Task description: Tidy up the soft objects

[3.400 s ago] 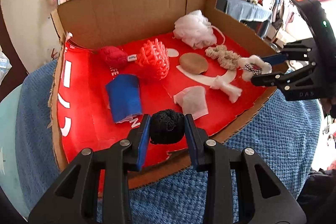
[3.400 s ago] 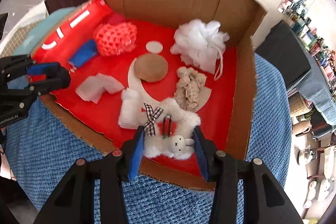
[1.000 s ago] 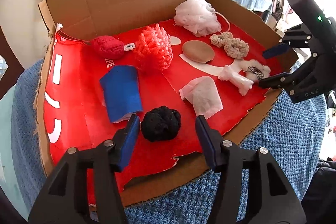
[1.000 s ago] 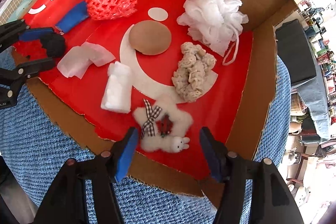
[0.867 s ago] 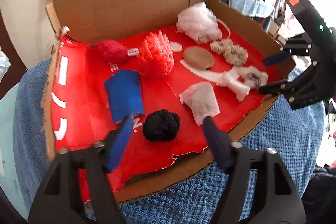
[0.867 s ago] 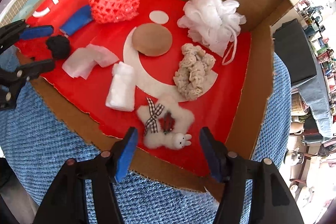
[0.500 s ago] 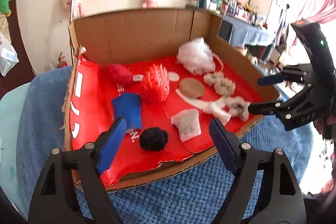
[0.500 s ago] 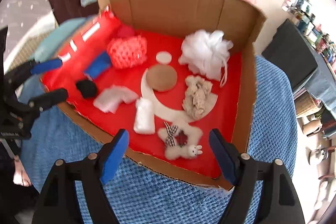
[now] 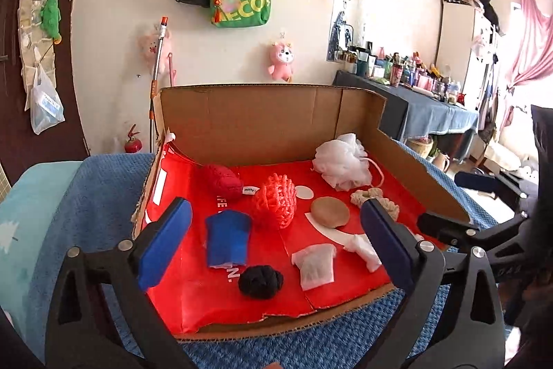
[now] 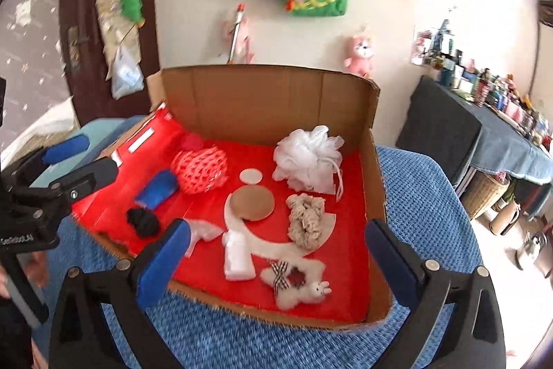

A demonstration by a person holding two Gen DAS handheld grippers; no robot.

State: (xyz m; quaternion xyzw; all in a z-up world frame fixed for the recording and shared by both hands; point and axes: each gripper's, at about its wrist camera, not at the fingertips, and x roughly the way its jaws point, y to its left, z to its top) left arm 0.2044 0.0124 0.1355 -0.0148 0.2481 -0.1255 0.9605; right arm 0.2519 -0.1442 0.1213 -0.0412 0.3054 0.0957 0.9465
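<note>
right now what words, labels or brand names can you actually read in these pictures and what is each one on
"MEC" over "ECO": green tote bag on the wall, partly cut off.
"miffy": small white tag on the red plush in the cardboard box.
"IFE" and "N.": white lettering on the box's red liner, mostly covered.
"GenRobot.AI": left gripper's body, right wrist view.
Too small or blurred: wall photos, red packet above the tote, bottles on the far table.

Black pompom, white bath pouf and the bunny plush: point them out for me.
black pompom [image 9: 260,281], left wrist view, middle of the ball.
white bath pouf [image 10: 307,158], right wrist view, centre of the mesh.
bunny plush [image 10: 300,292], right wrist view, fluffy body below the bow.
</note>
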